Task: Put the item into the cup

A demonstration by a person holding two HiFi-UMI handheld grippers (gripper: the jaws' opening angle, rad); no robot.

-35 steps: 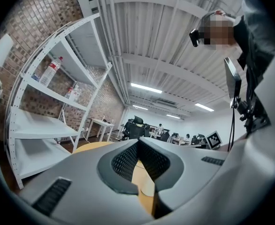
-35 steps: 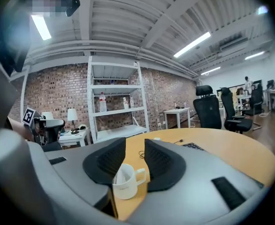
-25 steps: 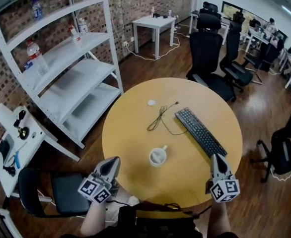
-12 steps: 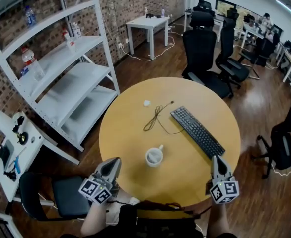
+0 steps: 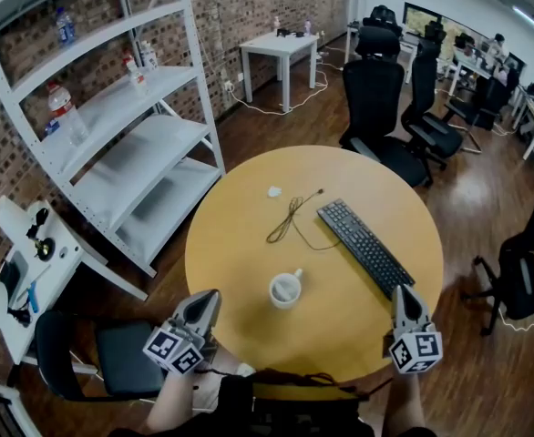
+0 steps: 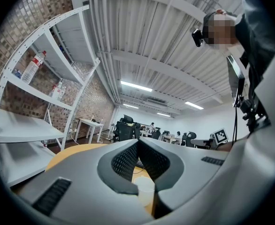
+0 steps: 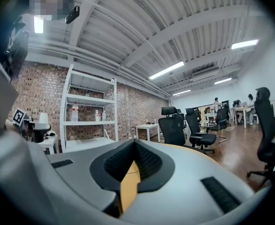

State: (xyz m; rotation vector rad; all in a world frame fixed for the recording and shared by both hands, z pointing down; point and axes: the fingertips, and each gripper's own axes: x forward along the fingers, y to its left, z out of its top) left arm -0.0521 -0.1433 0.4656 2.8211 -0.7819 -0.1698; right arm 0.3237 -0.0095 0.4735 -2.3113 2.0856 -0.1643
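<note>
The cup point(image 5: 285, 289) stands upright on the desk point(image 5: 235, 262), ahead of both grippers and between them, somewhat nearer the left gripper point(image 5: 210, 295) than the right gripper point(image 5: 402, 290). Something pale shows inside it, but we cannot tell whether that is an item or only the cup's own bottom. Farther ahead, well beyond the cup, a small white object point(image 5: 273, 191) lies on the desk near the end of a dark cable point(image 5: 292, 217). A keyboard point(image 5: 365, 244) runs diagonally ahead of the right gripper.

Both grippers hover at the near edge of the desk with their jaws brought together at the tips and nothing between them. The left one looks toward the cup.

We judge that this fits two stages. Either the item already sits in the cup and the grippers are empty because it was let go, or the white object is the item and lies out on the desk. Either way, good handling means keeping the closed jaws clear of the cup's rim and handle. It looks light enough to tip or slide at a nudge.
</note>
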